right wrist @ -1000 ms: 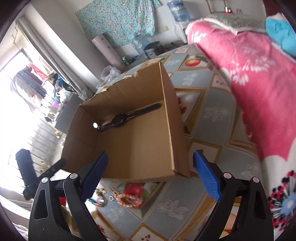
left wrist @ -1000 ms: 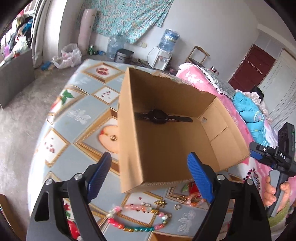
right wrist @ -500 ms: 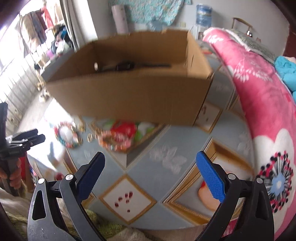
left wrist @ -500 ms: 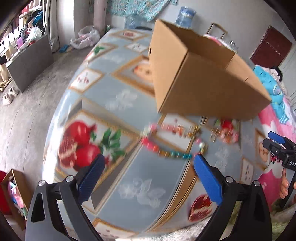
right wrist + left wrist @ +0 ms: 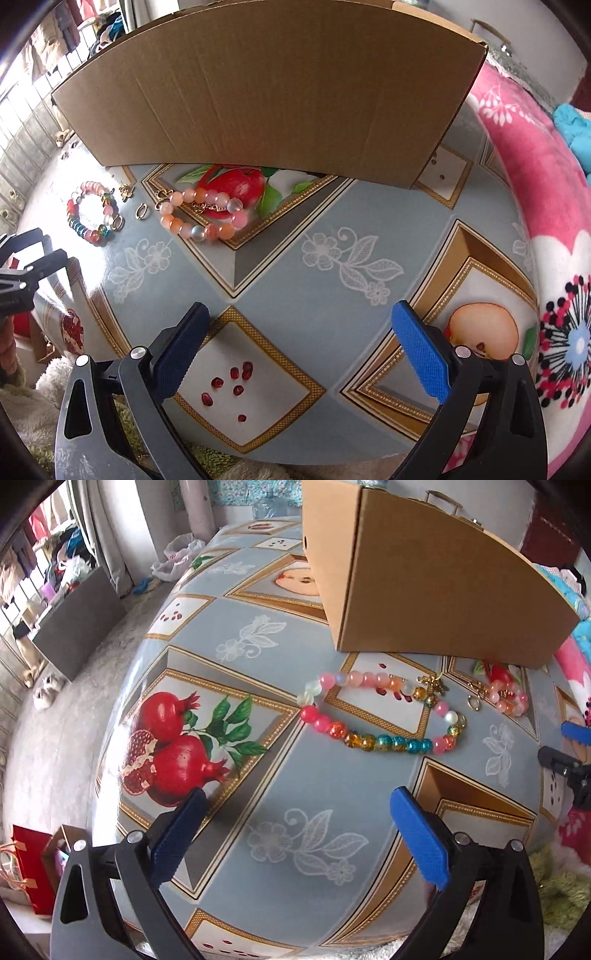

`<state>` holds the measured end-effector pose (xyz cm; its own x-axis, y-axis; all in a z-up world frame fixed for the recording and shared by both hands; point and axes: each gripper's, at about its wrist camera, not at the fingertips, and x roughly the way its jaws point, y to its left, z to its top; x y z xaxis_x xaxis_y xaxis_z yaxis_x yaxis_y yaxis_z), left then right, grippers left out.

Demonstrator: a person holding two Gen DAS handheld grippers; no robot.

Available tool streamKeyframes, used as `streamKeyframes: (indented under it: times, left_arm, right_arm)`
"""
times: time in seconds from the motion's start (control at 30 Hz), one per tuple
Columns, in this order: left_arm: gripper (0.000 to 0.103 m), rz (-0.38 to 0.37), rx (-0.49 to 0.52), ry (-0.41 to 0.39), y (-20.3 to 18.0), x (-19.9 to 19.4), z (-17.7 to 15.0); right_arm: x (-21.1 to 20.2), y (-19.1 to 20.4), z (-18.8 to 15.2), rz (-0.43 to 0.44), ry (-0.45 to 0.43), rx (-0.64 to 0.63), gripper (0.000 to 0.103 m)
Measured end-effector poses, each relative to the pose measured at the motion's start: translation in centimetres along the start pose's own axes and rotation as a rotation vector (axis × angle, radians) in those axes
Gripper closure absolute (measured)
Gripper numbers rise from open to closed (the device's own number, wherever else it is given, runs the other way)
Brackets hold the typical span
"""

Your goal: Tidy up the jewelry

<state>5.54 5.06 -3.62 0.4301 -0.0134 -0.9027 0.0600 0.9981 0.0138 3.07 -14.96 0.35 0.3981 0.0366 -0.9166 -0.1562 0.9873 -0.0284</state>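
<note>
Left wrist view: the multicoloured bead bracelet (image 5: 382,716) is seen ahead of the left gripper (image 5: 295,834), slightly to its right.

Its long axis is laid across the tablecloth (image 5: 258,657), just before the cardboard box (image 5: 436,590). The left gripper is judged nearer; its jaws are spread wide and nothing is held. The right gripper (image 5: 299,350) is likewise wide open and empty, with the pink bracelet (image 5: 203,218) ahead to its left.

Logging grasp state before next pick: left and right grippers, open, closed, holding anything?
Left gripper: open, holding nothing, above the tablecloth.
Right gripper: open, holding nothing, above the tablecloth.
</note>
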Motion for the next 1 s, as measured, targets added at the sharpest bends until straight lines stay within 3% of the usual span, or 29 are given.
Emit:
streamKeyframes:
  times: [1.0]
  left_arm:
    - [0.004,0.002,0.0,0.019,-0.07,0.18,0.1]
  right_arm:
    - [-0.04,0.5,-0.28,-0.012,-0.021,0.016,0.008]
